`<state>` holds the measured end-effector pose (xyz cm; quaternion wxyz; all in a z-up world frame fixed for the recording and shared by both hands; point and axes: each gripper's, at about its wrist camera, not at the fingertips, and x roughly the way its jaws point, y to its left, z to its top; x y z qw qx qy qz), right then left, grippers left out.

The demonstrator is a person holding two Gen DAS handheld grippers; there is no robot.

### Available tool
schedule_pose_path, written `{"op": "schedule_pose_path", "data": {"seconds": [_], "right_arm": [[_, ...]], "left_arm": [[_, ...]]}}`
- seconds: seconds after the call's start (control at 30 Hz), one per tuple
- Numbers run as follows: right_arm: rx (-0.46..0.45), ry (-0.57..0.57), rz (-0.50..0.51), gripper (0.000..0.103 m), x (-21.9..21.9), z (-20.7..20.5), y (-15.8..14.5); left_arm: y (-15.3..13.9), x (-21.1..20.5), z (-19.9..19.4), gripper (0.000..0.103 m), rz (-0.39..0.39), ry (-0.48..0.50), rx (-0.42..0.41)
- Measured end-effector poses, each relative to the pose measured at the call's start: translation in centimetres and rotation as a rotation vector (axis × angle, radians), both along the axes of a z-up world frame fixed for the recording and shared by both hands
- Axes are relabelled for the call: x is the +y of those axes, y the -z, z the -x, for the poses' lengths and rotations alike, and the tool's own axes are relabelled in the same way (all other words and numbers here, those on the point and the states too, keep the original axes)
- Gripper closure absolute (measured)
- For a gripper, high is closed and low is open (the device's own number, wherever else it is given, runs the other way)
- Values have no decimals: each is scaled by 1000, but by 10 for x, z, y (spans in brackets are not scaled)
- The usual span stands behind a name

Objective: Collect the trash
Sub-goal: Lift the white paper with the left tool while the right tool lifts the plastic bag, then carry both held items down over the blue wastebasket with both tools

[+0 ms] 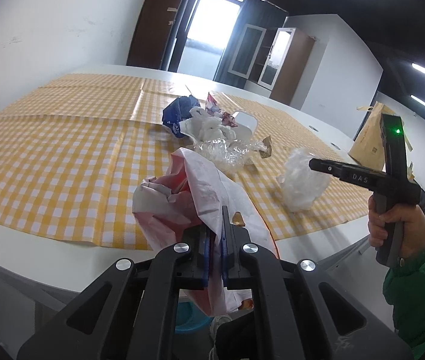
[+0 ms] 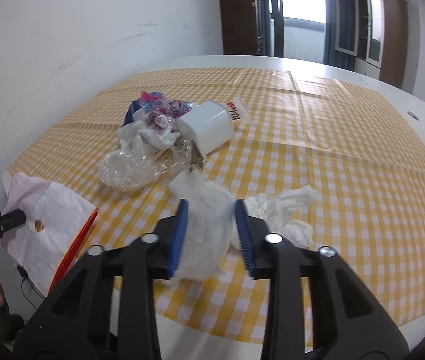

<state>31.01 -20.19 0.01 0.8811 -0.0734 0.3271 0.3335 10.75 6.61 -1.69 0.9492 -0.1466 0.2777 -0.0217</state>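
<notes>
My left gripper point(image 1: 217, 234) is shut on the rim of a white and pink paper bag point(image 1: 188, 192), held open at the table's near edge; the bag also shows in the right wrist view point(image 2: 50, 225). My right gripper point(image 2: 210, 210) is open, its blue pads on either side of a crumpled white plastic wrapper point(image 2: 206, 228) on the yellow checked tablecloth point(image 2: 332, 165). In the left wrist view that wrapper point(image 1: 302, 180) sits at the right gripper's tip point(image 1: 313, 163). A trash pile point(image 2: 164, 138) lies behind: clear plastic, tissues, coloured wrappers, a white tub point(image 2: 209, 126).
A crumpled white tissue point(image 2: 284, 213) lies just right of my right gripper. A brown paper bag point(image 1: 368, 138) stands at the table's far right. A blue basin point(image 1: 191, 315) sits on the floor below the table edge. White walls and a doorway lie behind.
</notes>
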Motion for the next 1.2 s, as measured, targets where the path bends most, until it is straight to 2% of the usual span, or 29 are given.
{"op": "schedule_pose_path", "data": {"seconds": [0.13,0.23,0.53,0.77,1.07,1.2], "right_arm": [[-20,-8,9,90,1,13,-2],[-42,0,-13,92,-3,26,-9],[-102,-5,-59,92,-22,88,-32],[-131,-17,-104,92,-44,146,-37],[-139,-24,-109,92,-67,209,-26],[-125,-34,-74,92,-67,223,-8]], "left_arm": [[-8,-3,8,99,-6,5,-20],[-16,-6,17,99,-11,7,-39],[-38,-15,58,99,-39,6,-111],[-46,-28,102,99,-74,12,-146],[-39,-42,140,99,-91,37,-134],[-20,-52,144,99,-116,81,-89]]}}
